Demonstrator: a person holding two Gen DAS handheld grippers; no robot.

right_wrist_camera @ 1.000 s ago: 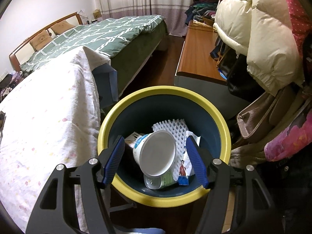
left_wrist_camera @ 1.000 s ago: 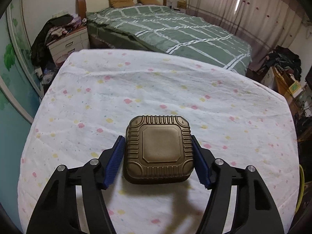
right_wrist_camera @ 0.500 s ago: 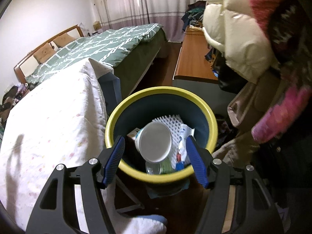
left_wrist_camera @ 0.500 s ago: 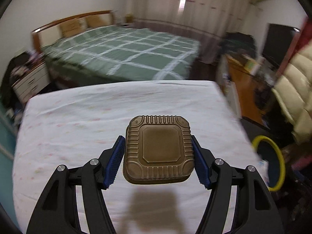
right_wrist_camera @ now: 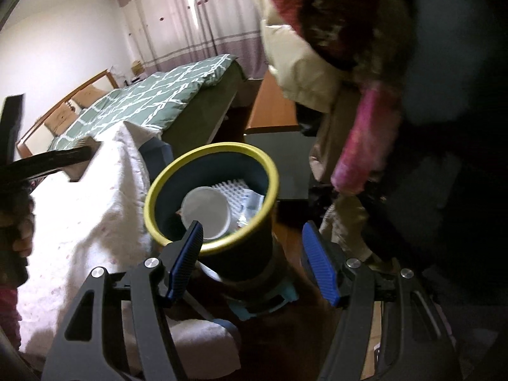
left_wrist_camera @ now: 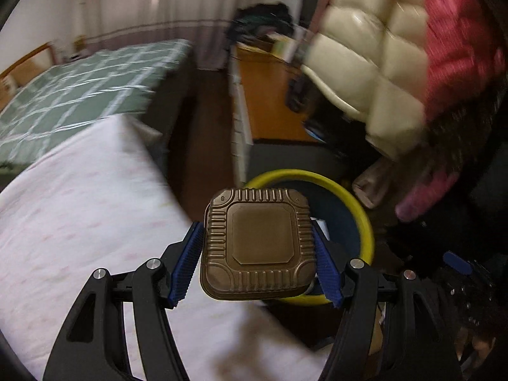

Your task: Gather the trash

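bed [left_wrist_camera: 73, 241] white spotted cover, left | bin [right_wrist_camera: 211, 200] yellow-rimmed, right of bed, holds white cup [right_wrist_camera: 206, 214] | brown ribbed tray [left_wrist_camera: 258, 244] pinched by left gripper [left_wrist_camera: 257, 258] near bin rim | right gripper [right_wrist_camera: 254, 262] fingers spread, empty, over near bin edge

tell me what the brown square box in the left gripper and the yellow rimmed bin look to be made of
Brown box: likely moulded plastic or thin foil, going by its crisp pressed ribs and dull metallic-bronze sheen; the look leaves it open.
Bin: probably plastic, with a smooth yellow rim, a dark matte wall and no seams showing.
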